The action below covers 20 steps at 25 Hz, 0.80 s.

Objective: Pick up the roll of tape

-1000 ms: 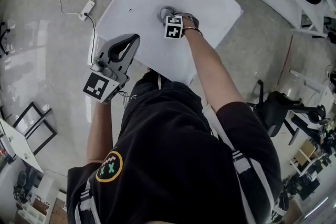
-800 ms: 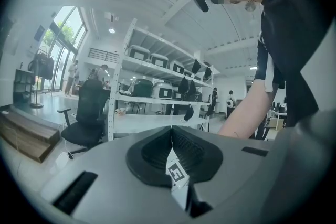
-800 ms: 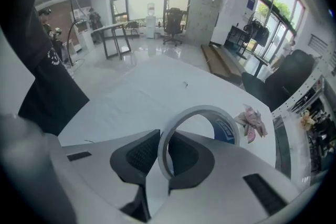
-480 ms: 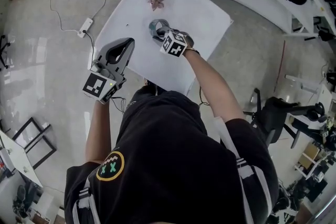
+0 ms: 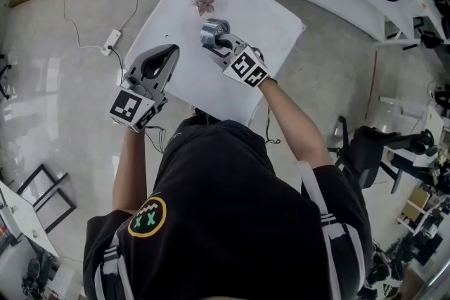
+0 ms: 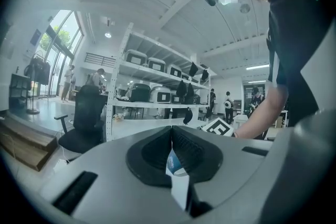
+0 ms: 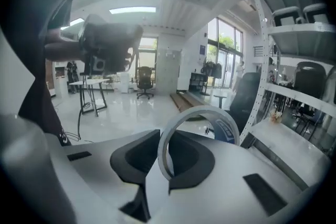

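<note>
- Right tongs (image 7: 167, 165) pinch the tape roll (image 7: 224, 132) by its wall, with the ring upright. It sits top centre in the head view and looks clear of the bench (image 5: 267, 17), so I'd say it's picked up.
- Left tongs (image 6: 171, 136) are pressed together and empty, held at the left out of the way.
- Count: one roll, one small pinkish item (image 5: 204, 3) on the bench, two tongs.

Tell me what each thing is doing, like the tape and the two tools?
roll of tape: pinched in the right tool, up off the table.
right tool: shut on the roll's rim.
left tool: shut on a white-and-blue scrap.
pink flower: lying loose on the table.
</note>
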Tool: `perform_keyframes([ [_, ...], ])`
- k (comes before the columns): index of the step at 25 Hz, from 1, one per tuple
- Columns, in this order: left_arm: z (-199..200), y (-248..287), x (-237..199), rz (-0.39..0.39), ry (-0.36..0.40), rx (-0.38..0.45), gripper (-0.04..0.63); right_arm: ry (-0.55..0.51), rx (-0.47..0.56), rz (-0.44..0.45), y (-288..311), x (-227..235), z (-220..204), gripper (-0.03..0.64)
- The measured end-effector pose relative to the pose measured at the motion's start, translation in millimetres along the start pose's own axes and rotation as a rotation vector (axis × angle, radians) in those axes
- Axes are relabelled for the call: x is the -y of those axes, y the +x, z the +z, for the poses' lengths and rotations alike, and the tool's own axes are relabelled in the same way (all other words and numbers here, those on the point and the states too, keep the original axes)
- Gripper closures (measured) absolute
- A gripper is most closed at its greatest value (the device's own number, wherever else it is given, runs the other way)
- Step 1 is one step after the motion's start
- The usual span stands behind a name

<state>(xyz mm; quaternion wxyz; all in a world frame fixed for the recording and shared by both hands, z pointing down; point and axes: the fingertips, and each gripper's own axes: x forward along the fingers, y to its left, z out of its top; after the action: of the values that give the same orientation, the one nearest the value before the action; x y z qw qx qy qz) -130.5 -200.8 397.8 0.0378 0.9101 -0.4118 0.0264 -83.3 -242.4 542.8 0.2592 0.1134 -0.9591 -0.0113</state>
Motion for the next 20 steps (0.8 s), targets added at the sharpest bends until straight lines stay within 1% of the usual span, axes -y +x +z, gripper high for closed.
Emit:
perform_keyframes([
  [3,4,2,4,-0.028,0.014,0.008,0.577,-0.003,0.084,-0.030,-24,1,33,0.543],
  [6,7,3,2,-0.004,-0.004,0.014,0.577,-0.022,0.161,-0.060,-47,2,64,0.543],
  [10,12,4,3,-0.008,-0.004,0.017,0.577,-0.039,0.260,-0.095,-78,-1,103,0.543],
  [11,15,5,4,-0.009,-0.005,0.019,0.577,-0.050,0.283,-0.102,-86,-2,112,0.543],
  [13,22,7,6,-0.012,-0.014,0.026,0.577,-0.106,0.320,-0.113,-101,-7,128,0.543],
  [15,21,6,4,-0.014,-0.019,0.033,0.577,-0.143,0.344,-0.128,-112,-11,136,0.543],
  [18,22,6,2,-0.018,-0.035,0.047,0.577,-0.095,0.399,-0.169,-122,-12,140,0.543],
  [20,22,8,3,-0.021,-0.037,0.046,0.577,-0.063,0.416,-0.185,-123,-12,137,0.543],
])
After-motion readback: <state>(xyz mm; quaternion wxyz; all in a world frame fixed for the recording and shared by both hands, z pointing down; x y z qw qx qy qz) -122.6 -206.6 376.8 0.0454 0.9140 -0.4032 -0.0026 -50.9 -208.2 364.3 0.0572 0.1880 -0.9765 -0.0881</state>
